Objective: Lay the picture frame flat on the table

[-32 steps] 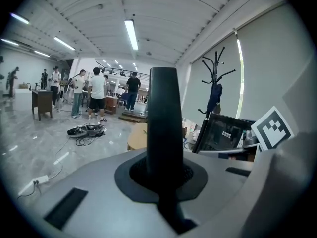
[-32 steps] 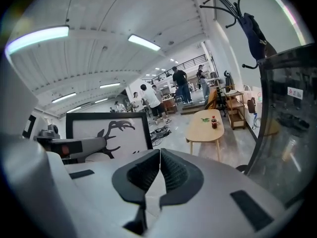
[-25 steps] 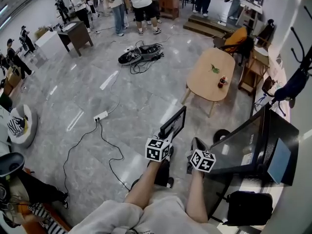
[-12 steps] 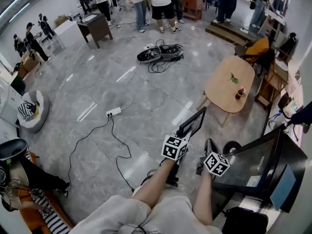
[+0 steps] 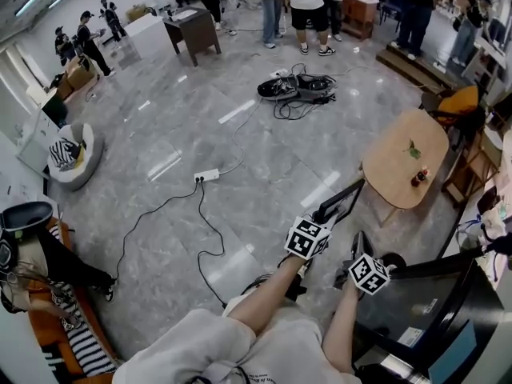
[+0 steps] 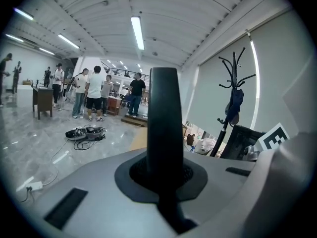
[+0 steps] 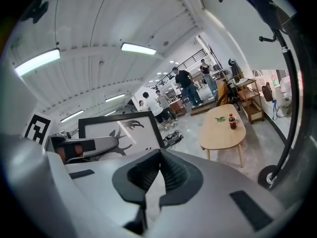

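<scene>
Near in, both forearms [image 5: 268,298] reach out over the grey marble floor [image 5: 160,134], a marker cube riding on each tool. On the right, the right tongs [image 5: 356,245] hang free: in the right gripper view the right tongs [image 7: 157,170] are drawn together with nothing between the pads. Just to their left, the left tongs [image 5: 322,218] have the picture frame [image 5: 342,202]; in the left gripper view the left tongs [image 6: 163,177] are clamped on its black edge, which stands up as a dark bar dead centre between the pads. The frame is up in the air over the floor, standing on edge and tilted, held by its near end. From the right gripper view its face shows: a black border round a white print with a dark figure on it [image 7: 121,130].

Just beyond the frame and to the right stands the oval wooden desk [image 5: 392,174], carrying a small bottle [image 5: 418,178] and a green sprig [image 5: 412,150] towards its far right. The frame's far end comes near the desk's near left edge but isn't on it.

Out to the left, a white power strip [image 5: 206,175] lies on the floor with cables trailing. Farther off, a heap of black gear [image 5: 300,86], then people standing at the far end of the hall
</scene>
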{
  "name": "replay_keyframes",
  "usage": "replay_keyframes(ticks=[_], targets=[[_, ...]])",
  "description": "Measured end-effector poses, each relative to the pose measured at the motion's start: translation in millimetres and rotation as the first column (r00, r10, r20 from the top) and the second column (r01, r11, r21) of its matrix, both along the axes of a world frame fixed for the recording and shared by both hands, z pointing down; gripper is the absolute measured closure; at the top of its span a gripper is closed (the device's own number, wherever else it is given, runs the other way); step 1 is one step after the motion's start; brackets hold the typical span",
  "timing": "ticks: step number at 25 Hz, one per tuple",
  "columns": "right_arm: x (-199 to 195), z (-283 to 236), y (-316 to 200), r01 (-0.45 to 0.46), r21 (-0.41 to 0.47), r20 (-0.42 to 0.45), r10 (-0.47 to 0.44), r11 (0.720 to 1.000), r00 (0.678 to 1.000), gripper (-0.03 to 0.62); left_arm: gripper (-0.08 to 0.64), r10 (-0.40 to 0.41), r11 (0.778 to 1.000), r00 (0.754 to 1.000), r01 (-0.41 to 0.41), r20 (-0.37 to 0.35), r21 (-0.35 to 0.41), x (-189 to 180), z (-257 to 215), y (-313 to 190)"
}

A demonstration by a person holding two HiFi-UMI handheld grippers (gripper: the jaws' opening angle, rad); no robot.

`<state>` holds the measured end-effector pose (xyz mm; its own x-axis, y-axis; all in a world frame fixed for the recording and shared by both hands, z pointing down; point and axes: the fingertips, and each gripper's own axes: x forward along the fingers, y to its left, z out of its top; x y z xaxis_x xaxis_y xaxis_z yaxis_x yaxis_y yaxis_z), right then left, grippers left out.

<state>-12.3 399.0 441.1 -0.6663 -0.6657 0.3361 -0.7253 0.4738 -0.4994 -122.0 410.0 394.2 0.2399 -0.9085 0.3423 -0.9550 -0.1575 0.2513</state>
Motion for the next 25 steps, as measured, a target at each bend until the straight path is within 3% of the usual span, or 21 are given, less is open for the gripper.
replay_keyframes(ticks=[9,21,25], targets=[[-4,-6,-68,-0.038,-0.023,0.025,0.038,0.999,0.999,0.56,0.532,0.056,0.998,0.998,-0.056,0.013,-0.015,-1,-6,-75],[-1,4,-159,-0.152,-0.07,0.065,0.157,0.986,0.985,0.56,0.532,0.127,0.991,0.992,-0.126,0.012,-0.036,-7,1,-172],[-11,7,-182,-0.14,-0.074,0.045,0.143,0.987,0.989,0.56,0.532,0.135,0.99,0.991,-0.135,-0.006,-0.038,-13,4,-199]])
